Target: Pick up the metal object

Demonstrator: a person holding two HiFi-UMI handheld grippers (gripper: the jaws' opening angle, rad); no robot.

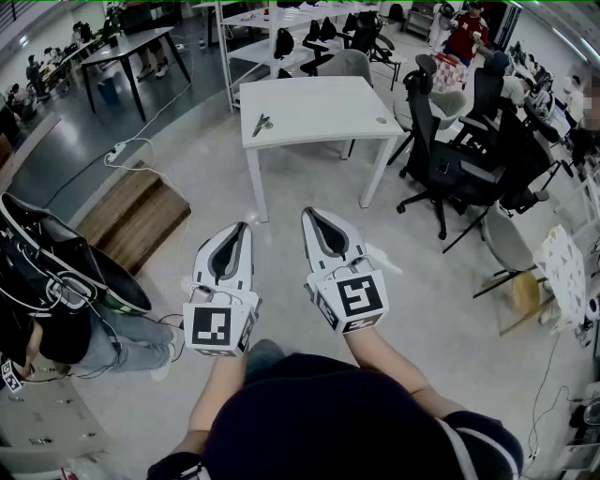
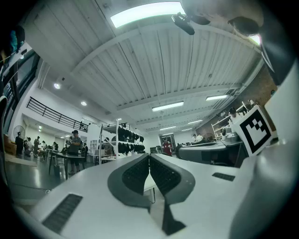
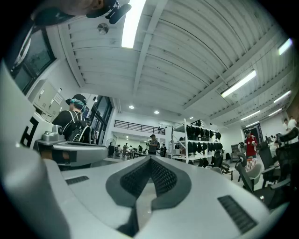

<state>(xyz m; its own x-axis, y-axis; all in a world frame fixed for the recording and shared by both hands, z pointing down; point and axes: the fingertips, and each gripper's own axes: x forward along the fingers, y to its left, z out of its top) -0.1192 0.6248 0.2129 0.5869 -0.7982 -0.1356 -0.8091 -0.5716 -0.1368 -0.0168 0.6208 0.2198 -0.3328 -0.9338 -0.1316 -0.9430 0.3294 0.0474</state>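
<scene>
Left hand-held gripper [image 1: 240,228] and right hand-held gripper [image 1: 308,216], both pressed together and empty, could shove the small grey metal object [image 1: 261,123] along the white table [image 1: 319,112] unless opened first.

White square table [image 1: 319,108] on a pale floor. Black office chairs [image 1: 441,159] stand to its right; a wooden step [image 1: 131,220] and a white power strip [image 1: 116,150] lie to its left. Behind it: a dark table [image 1: 131,45], white shelving [image 1: 272,23], and 1 person in red [image 1: 466,36].
</scene>
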